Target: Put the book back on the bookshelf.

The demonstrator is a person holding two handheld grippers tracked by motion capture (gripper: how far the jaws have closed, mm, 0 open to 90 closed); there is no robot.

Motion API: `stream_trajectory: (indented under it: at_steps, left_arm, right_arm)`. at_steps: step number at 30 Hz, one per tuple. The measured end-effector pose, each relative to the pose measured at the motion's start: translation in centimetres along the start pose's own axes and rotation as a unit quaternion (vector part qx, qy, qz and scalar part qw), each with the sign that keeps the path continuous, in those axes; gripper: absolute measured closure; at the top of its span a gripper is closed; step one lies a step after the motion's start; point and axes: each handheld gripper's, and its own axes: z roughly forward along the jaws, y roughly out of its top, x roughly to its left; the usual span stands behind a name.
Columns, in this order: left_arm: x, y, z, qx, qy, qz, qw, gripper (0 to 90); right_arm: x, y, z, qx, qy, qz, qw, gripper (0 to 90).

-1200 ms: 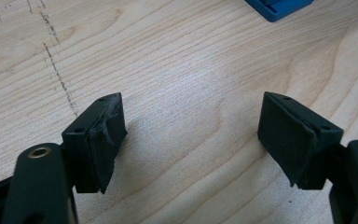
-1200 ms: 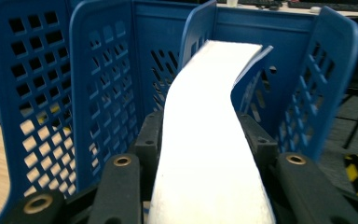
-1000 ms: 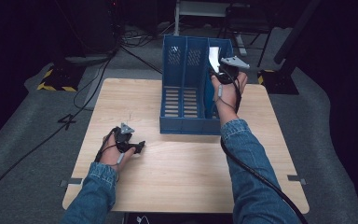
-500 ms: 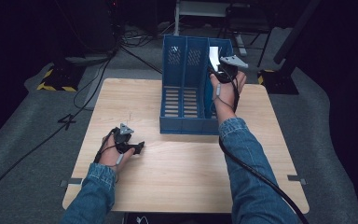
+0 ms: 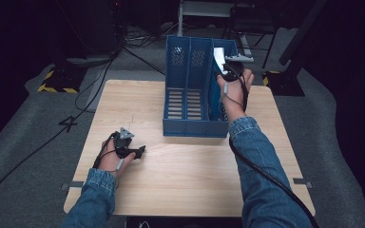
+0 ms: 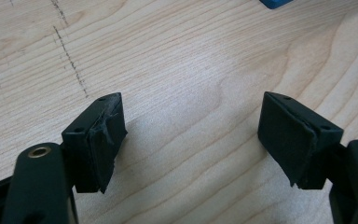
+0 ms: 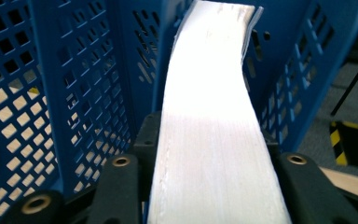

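The black jaws of the right gripper (image 7: 209, 154) were seen clamped from both sides on a thick white stack of paper sheets (image 7: 214, 140), its page edges turned toward the camera. The jaws had just been closing a touch further, with the stack pinched between them. The stack was bowed a little and was held upright inside the rightmost compartment of the blue perforated plastic file organiser (image 7: 70, 93), with blue walls at either side of it. In the high view the same white stack (image 5: 218, 55) was shown poking above the far right compartment of the organiser (image 5: 190, 90), with the right gripper (image 5: 232, 66) raised over that slot.

Whether the bottom of the stack had reached the compartment floor could not be told. The insertion was judged to be well advanced: the stack was already between the walls. What was left, by that reading, was for it to be lowered home, released, and the right gripper drawn clear.

Away from the action, the left gripper (image 5: 132, 151) was parked low over the pale wooden counter (image 5: 190, 171), near the front left. Its jaws were spread wide in the left gripper view, with nothing between them but bare wood grain (image 6: 191, 93). The other two compartments appeared to be empty.
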Motion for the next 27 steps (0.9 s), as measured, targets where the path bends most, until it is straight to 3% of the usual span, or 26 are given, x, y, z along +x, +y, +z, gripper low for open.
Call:
stream_trajectory:
  at_steps: [4, 7, 11, 14, 15, 19, 20, 21, 23, 25, 27]
  left_arm:
    - [0.0, -0.1, -0.1, 0.000, 0.000, -0.003, 1.0000, 23.8]
    - [0.1, -0.2, -0.2, 0.000, -0.001, -0.002, 1.0000, 23.8]
    - [0.1, -0.3, -0.3, 0.001, 0.001, 0.000, 1.0000, 23.7]
    - [0.1, -0.3, -0.3, 0.000, 0.001, -0.002, 1.0000, 23.7]
    - [0.1, -0.3, -0.3, 0.000, 0.001, -0.002, 1.0000, 23.8]
    - [0.1, -0.3, -0.3, -0.001, 0.001, -0.001, 1.0000, 23.7]
    - [0.1, -0.3, -0.3, 0.000, 0.001, -0.001, 1.0000, 23.7]
    - [0.0, -0.3, -0.3, 0.000, 0.001, -0.001, 1.0000, 23.7]
    - [0.0, -0.3, -0.3, 0.000, 0.001, -0.001, 1.0000, 23.7]
    - [0.0, -0.3, -0.3, 0.000, 0.001, -0.001, 1.0000, 23.7]
    - [0.0, -0.3, -0.3, 0.001, 0.001, -0.002, 1.0000, 23.7]
  right_arm:
    - [-0.2, 0.4, 0.1, 0.003, -0.003, 0.007, 1.0000, 60.9]
    - [-0.1, 0.4, 0.0, -0.035, -0.005, 0.006, 0.9994, 61.2]
    - [0.1, 1.3, -0.6, -0.094, -0.001, 0.007, 0.9956, 61.1]
    - [0.1, 1.4, -0.3, -0.110, 0.002, 0.012, 0.9938, 61.1]
    - [0.0, 1.3, 0.0, -0.112, 0.004, 0.018, 0.9935, 61.0]
    - [0.5, -0.3, 1.5, -0.101, -0.001, 0.000, 0.9949, 60.2]
    - [0.4, -0.7, 2.0, -0.090, 0.004, 0.012, 0.9959, 59.9]
    - [0.3, -1.0, 2.0, -0.099, 0.007, 0.027, 0.9947, 59.4]
    - [0.6, -0.8, 1.9, -0.089, 0.001, 0.013, 0.9959, 57.6]
    - [0.7, -0.5, 1.5, -0.075, 0.006, 0.005, 0.9972, 48.6]
    - [0.7, -0.1, 0.7, -0.082, 0.018, 0.003, 0.9965, 40.5]
